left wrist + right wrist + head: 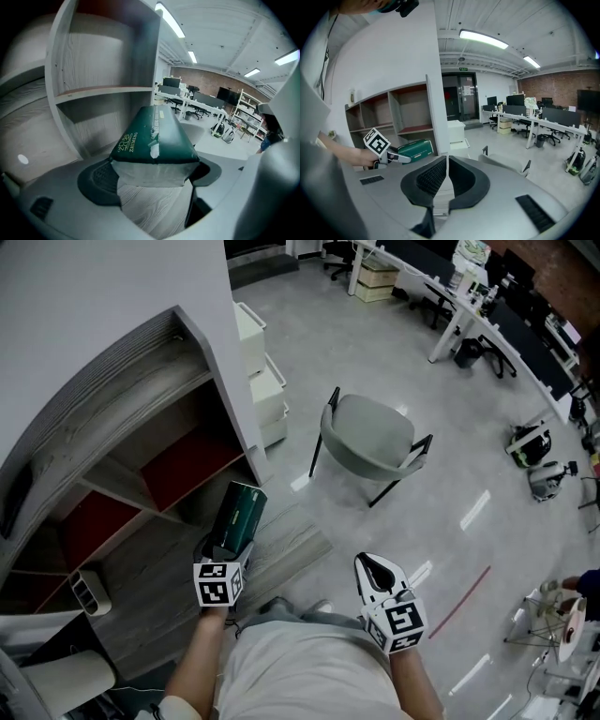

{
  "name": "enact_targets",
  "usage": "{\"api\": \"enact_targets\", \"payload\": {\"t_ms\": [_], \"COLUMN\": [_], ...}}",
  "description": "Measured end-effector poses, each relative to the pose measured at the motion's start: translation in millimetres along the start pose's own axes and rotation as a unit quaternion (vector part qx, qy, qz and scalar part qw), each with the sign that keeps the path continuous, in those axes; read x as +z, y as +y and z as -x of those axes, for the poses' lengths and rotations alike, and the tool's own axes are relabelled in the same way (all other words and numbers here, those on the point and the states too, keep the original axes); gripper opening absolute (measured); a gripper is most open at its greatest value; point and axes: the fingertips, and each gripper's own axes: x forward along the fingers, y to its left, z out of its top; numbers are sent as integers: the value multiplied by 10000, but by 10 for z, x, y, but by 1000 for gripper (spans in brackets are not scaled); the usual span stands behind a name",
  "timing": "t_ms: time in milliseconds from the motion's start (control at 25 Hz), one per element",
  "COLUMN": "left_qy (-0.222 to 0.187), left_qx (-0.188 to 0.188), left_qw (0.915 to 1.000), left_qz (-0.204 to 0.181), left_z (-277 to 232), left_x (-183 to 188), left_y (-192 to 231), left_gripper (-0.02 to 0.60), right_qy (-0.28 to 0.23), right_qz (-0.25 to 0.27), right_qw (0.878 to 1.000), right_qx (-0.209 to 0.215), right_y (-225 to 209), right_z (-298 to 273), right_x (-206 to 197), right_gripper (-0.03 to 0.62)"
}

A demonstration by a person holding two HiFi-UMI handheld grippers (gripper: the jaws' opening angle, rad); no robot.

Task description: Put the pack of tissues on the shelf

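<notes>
My left gripper [228, 549] is shut on a dark green pack of tissues [240, 512], which points up toward the wooden shelf unit [141, 484]. In the left gripper view the green pack [154, 140] sits between the jaws, its pale end nearest the camera, with the shelf's compartments [103, 93] just ahead and to the left. My right gripper [378, 575] hangs shut and empty to the right, above the floor. From the right gripper view, the left gripper [396, 157] with the pack [416, 149] shows in front of the shelf [393, 112].
A grey chair [370, 439] stands on the floor right of the shelf. White drawer units [262, 381] stand against the shelf's far end. Office desks and chairs [450, 296] fill the back. A wooden ledge [281, 549] lies below the pack.
</notes>
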Motion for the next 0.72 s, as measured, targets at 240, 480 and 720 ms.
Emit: {"api": "enact_targets", "payload": {"t_ms": [240,480,720], "left_qy": [349,638,893], "left_qx": [163,258,224], "left_qw": [9992,9974,9947], "left_qz": [-81,-221,-468], "left_z": [-477,-834,-1171], "left_x": [-222,-447,-614], "left_y": [393,653,769], "left_gripper": [439,439,439], "right_qy": [159,396,566], "right_qz": [-73,-174,-238], "right_qw": [9991,9968,9940], "right_qx": [-376,-671,-901], "right_y": [-6,22,39], "right_z": [-130,-199,-232], "right_x": [-4,-86,-150], "right_gripper": [32,32,32]}}
